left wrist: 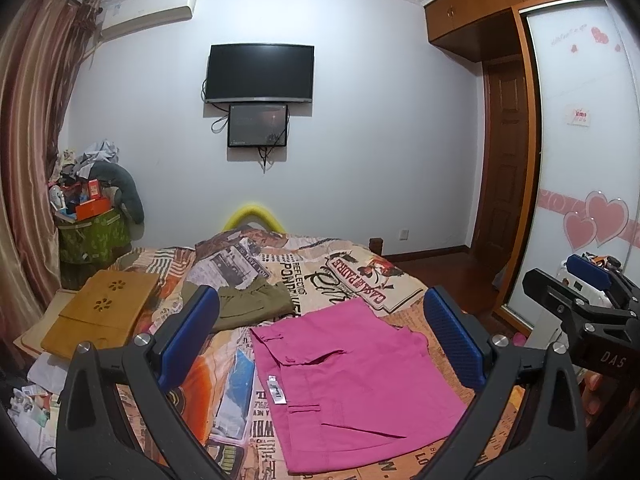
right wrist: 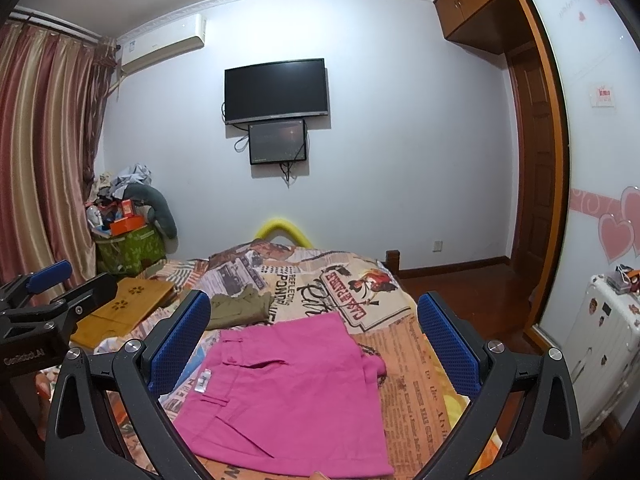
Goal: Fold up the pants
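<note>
Bed (left wrist: 360, 272) | pink pants (left wrist: 352, 384) folded | left tongs (left wrist: 320, 340), right tongs (right wrist: 316, 344) spread wide, holding nothing

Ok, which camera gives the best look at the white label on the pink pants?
The left wrist view: the white label on the pink pants sits large and unobstructed between the fingers. In the right wrist view the label is smaller, close beside the gripper's own left finger.

I can't see the near hem of the pink pants (right wrist: 292, 396): the bottom edge of both views cuts it off. The white label (left wrist: 275, 389) carries print too small for me to read. The olive garment (left wrist: 252, 300) sits partly behind my left gripper's finger.
</note>
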The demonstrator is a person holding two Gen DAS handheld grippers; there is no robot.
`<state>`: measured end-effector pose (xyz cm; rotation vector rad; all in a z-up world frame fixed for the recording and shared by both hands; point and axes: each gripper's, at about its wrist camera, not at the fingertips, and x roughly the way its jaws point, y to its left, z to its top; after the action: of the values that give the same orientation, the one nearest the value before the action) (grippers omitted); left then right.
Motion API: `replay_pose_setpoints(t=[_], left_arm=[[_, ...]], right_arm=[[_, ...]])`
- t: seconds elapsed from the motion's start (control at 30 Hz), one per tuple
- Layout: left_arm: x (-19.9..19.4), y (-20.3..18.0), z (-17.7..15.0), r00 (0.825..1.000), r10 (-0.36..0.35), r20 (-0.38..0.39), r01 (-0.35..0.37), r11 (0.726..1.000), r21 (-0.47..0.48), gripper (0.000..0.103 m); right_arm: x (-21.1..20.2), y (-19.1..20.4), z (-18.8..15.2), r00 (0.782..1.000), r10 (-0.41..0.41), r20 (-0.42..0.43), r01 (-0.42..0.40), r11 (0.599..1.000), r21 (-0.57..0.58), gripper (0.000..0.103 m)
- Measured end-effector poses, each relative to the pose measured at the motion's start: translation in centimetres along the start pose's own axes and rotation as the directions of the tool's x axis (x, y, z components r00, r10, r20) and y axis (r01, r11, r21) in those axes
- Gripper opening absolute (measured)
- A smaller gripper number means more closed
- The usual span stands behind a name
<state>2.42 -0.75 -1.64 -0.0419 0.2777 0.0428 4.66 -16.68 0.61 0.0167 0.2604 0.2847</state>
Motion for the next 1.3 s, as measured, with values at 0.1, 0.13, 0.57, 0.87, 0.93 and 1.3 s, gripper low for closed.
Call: replay_pose_setpoints(t=[0.1, 0.13, 0.57, 0.87, 0.93, 1.3], left_arm=[[1.5, 0.5, -0.4, 1.0, -0.008, -0.03, 0.007, 1.0, -0.021, 0.103], [2.2, 0.8, -0.6, 0.999, -0.01, -0.044, 0.009, 0.999, -0.031, 0.103], [13.4, 4.3, -5.8, 0.952, 0.076, -0.297, -0.086, 0.996, -0.019, 0.103], [20.9, 6.2, -9.9, 0.874, 0.059, -0.482, -0.074, 0.997, -0.011, 0.103], [22.3, 6.6, -10.6, 0.855, 0.062, -0.515, -0.075, 0.997, -0.005, 0.099], [28.0, 7.3, -13.5, 0.766, 0.018, -0.642, -0.032, 0.999, -0.011, 0.074]], right_arm=[[0.9, -0.2, -0.4, 1.0, -0.013, -0.023, 0.013, 1.0, -0.004, 0.103], [1.3, -0.3, -0.6, 0.999, -0.019, -0.034, 0.018, 1.0, -0.005, 0.103], [8.5, -2.8, -5.0, 0.964, -0.076, -0.256, 0.073, 0.997, -0.02, 0.103], [14.4, -5.8, -8.6, 0.895, -0.099, -0.435, 0.089, 0.995, -0.043, 0.103], [15.6, -6.3, -9.0, 0.885, -0.094, -0.457, 0.088, 0.996, -0.036, 0.103], [21.6, -9.3, -11.0, 0.832, -0.014, -0.555, 0.047, 0.998, 0.044, 0.091]])
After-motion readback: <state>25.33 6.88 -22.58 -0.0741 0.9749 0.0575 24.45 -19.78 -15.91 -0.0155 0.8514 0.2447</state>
